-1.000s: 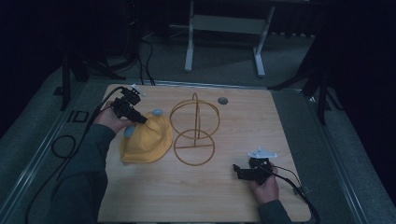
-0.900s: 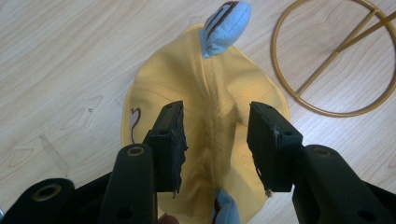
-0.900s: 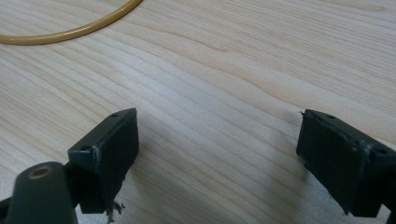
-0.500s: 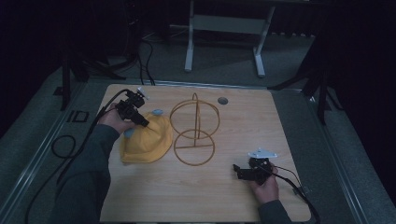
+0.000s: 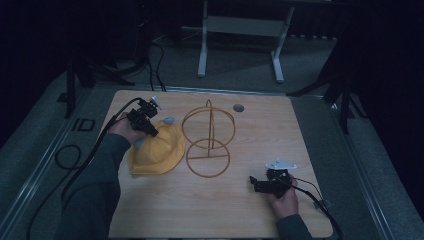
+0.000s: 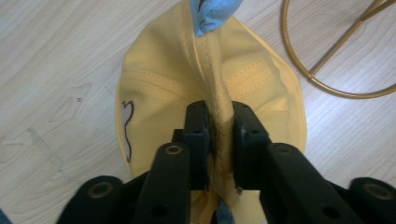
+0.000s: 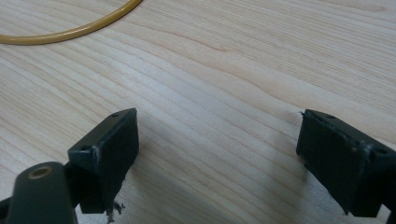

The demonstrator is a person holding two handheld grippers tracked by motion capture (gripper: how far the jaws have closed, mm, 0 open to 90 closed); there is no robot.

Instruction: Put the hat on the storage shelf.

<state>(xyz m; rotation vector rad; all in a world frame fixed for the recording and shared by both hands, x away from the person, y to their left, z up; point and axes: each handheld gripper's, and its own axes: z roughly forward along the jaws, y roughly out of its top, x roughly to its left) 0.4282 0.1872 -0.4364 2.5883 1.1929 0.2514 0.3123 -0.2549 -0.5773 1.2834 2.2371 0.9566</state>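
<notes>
High view: yellow hat (image 5: 156, 151) lying on the wooden table (image 5: 210, 210), at about 9 o'clock from the gold wire stand (image 5: 207, 140), brim just beside the stand's base ring. Left gripper (image 5: 144, 121) pressed down at the hat's 11 o'clock edge, held by the left hand (image 5: 125, 131); bit of light blue (image 5: 168, 120) peeking out at the hat's 12 o'clock. Right gripper (image 5: 267, 184) resting low on the table at 4 o'clock from the stand, well apart from the hat, gripped by the right hand (image 5: 282, 200). Small grey round disc (image 5: 238, 107) near the table's far edge, at 1 o'clock from the stand.

Left gripper view: jaws just been closing, now clamped on a raised fold of the yellow hat (image 6: 159, 93), stitched seam pinched between the black pads. Light blue trim (image 6: 212, 14) at 12 o'clock, gold wire ring (image 6: 327, 86) at 2 o'clock, small dark-outlined mark on the fabric at 9 o'clock.

Right gripper view: jaws wide apart, nothing between them, bare wood grain below. Arc of the gold ring (image 7: 70, 32) at 11 o'clock.
</notes>
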